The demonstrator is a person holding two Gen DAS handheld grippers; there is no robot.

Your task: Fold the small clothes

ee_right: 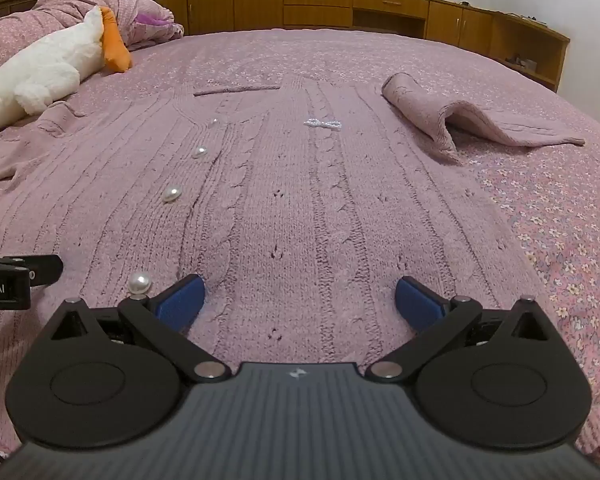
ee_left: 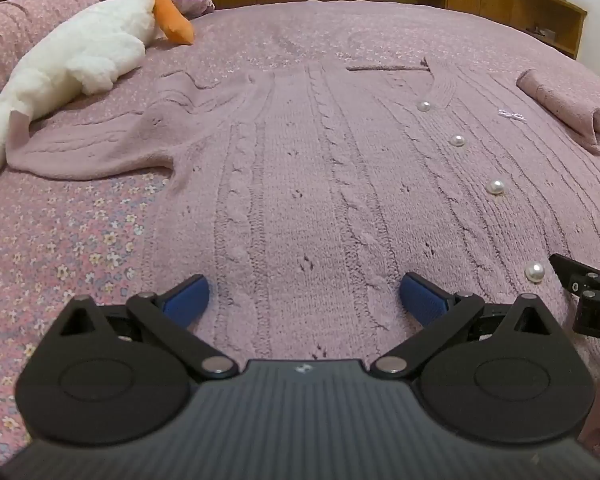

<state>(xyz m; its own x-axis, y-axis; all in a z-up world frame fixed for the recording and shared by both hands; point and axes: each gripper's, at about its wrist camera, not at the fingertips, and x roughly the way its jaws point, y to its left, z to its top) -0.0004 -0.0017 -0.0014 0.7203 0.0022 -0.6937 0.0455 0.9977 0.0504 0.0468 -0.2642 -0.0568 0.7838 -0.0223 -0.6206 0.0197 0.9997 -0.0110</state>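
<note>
Left wrist view is filled by a pink cable-knit cardigan (ee_left: 300, 184), spread face-up on a floral bedspread (ee_left: 72, 248) with its hem nearest the cameras and its neckline far up the bed. It is judged to be soft, limp and fairly light, thick enough to be pinched without slipping, yet likely to stretch and sag if lifted by one point alone. The pearl buttons (ee_left: 495, 187) running down the front are hard and smooth and are best avoided by the pads; the hem corners or the side edges are judged the better holds. One sleeve (ee_left: 100, 148) lies bunched out to the left, the other sleeve (ee_right: 480, 122) is turned over on itself at the right.

The left gripper (ee_left: 304, 300) and the right gripper (ee_right: 300, 300) are both seen spread wide over the lower part of the knit, side by side, with nothing pinched between the blue pads.

The hem itself is hidden beneath the gripper bodies, and whether the pads touch the knit cannot be told. A white plush toy (ee_left: 80, 60) is cut off at the frame edge.
</note>
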